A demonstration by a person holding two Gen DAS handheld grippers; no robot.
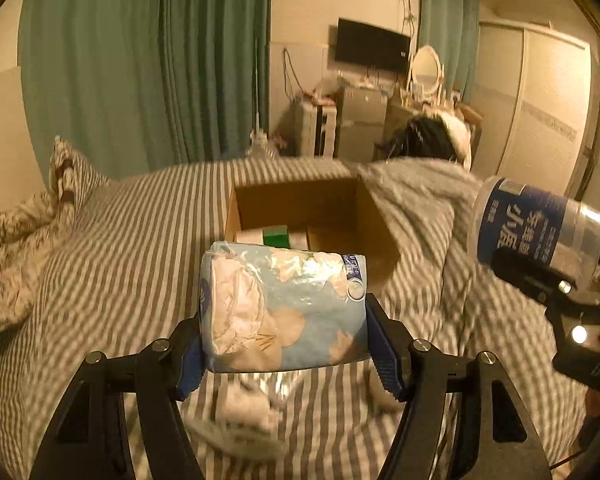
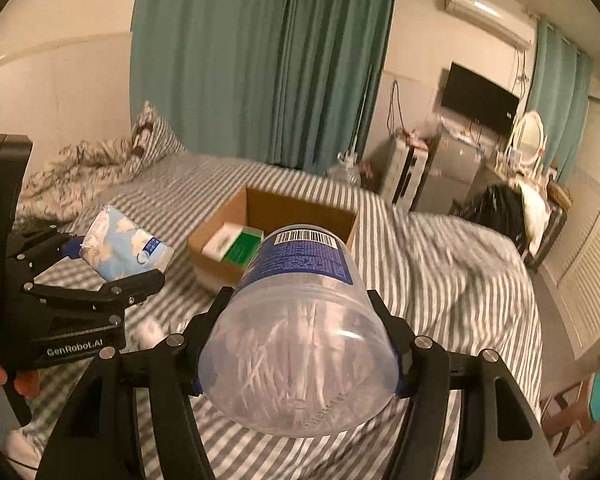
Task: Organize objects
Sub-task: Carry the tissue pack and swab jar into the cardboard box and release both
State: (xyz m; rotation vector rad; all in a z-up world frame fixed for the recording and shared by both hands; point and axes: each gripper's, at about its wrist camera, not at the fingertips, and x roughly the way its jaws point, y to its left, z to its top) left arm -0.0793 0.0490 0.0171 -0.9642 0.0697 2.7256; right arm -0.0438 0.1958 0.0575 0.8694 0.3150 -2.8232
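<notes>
My left gripper (image 1: 283, 344) is shut on a light blue tissue pack (image 1: 283, 308), held above the striped bed. It also shows in the right wrist view (image 2: 123, 250). My right gripper (image 2: 300, 360) is shut on a clear plastic jar of cotton swabs (image 2: 300, 340) with a blue label, held on its side; the jar also shows in the left wrist view (image 1: 536, 232). An open cardboard box (image 1: 374, 216) sits on the bed ahead of both grippers. It holds a green and white box (image 2: 235, 246).
A white crumpled item (image 1: 247, 408) lies on the bed (image 1: 119, 240) under the left gripper. A rumpled duvet (image 1: 420, 200) is to the right of the box, pillows (image 2: 147, 132) at the far left. Green curtains, a TV and a dresser stand beyond the bed.
</notes>
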